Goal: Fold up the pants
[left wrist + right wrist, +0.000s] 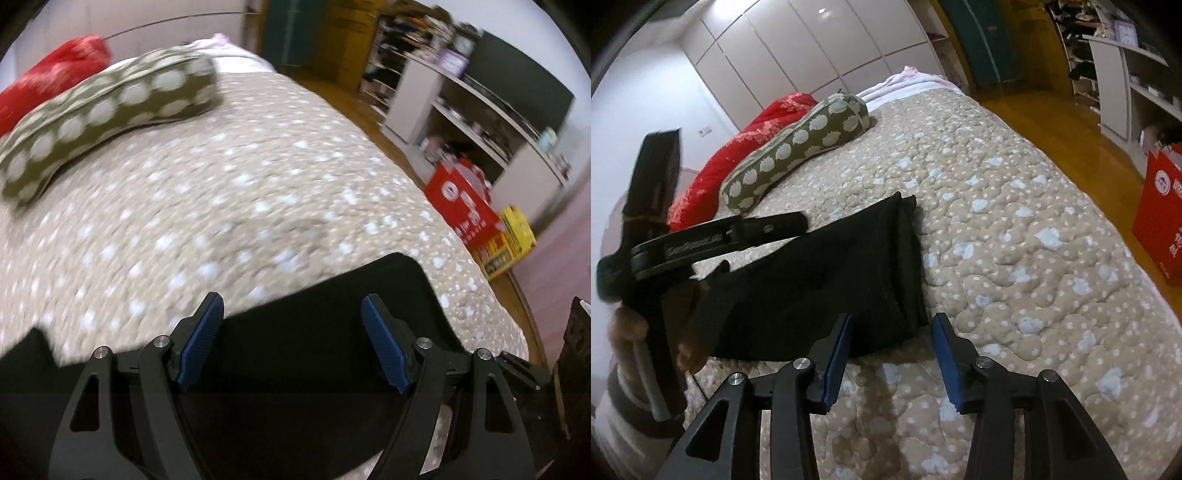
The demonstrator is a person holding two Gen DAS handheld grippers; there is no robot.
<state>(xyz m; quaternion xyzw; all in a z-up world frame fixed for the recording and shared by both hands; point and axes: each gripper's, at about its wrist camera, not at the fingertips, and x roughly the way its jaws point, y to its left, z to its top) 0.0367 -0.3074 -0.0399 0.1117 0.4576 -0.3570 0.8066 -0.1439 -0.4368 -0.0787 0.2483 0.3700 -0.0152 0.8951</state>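
Note:
The black pants [820, 280] lie folded into a flat stack on the beige quilted bed [1015, 229]; they also show in the left wrist view [314, 332]. My left gripper [291, 321] is open and empty, hovering just above the pants with its blue pads apart. It also shows from the side in the right wrist view [798, 221], over the stack's left part. My right gripper [892, 332] is open and empty, at the near right corner of the stack, above the quilt.
A green spotted bolster pillow [798, 147] and a red pillow [746, 144] lie at the bed's far left. A red box [461, 199] and a yellow box [517, 229] stand on the wooden floor to the right, below white shelves [461, 103].

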